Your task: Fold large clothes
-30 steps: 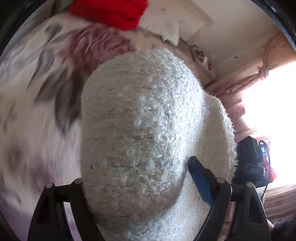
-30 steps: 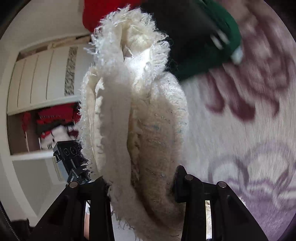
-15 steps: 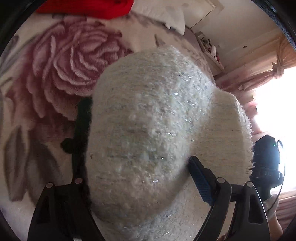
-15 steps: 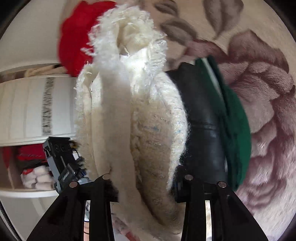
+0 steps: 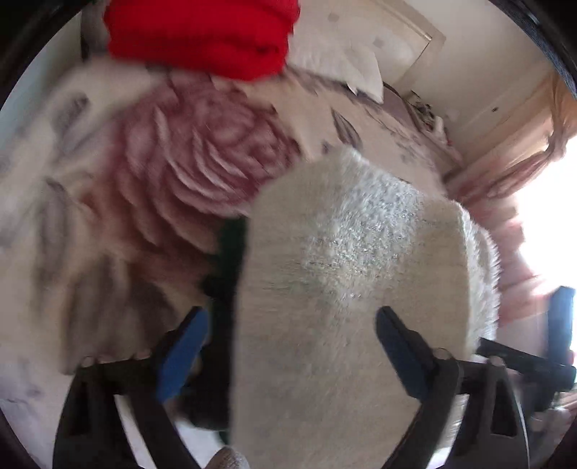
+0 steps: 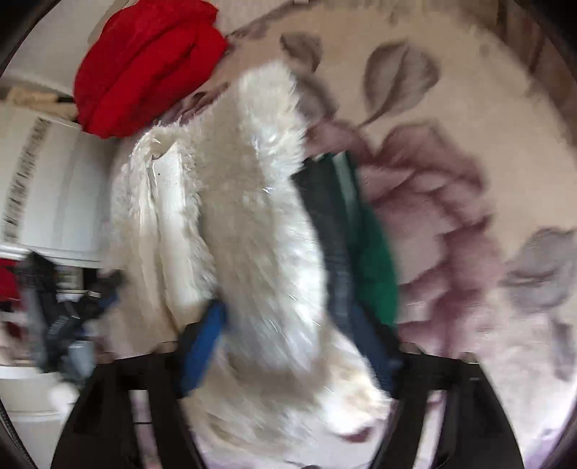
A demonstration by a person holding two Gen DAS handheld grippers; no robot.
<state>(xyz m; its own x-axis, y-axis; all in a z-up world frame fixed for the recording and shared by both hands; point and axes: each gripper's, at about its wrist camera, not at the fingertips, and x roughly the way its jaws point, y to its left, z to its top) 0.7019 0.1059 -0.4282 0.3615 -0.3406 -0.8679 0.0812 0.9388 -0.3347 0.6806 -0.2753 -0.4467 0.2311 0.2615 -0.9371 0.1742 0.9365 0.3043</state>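
A fluffy cream sweater, folded into a thick bundle, lies between the fingers of my left gripper. The jaws are opening, and the left blue pad stands off the knit. In the right wrist view the same cream sweater runs between the fingers of my right gripper, whose jaws are also opening, the pads spread wide of it. The sweater rests over a dark garment and a green garment. A dark edge shows under the sweater in the left wrist view.
Everything lies on a bed blanket printed with big pink roses. A red folded garment sits at the far end, with pillows beside it. A white wardrobe stands left, a bright window right.
Both grippers' jaws have spread apart from the cream sweater. Both hands carried it across the bed and down over the dark and green garments; the right gripper tipped more steeply downward.
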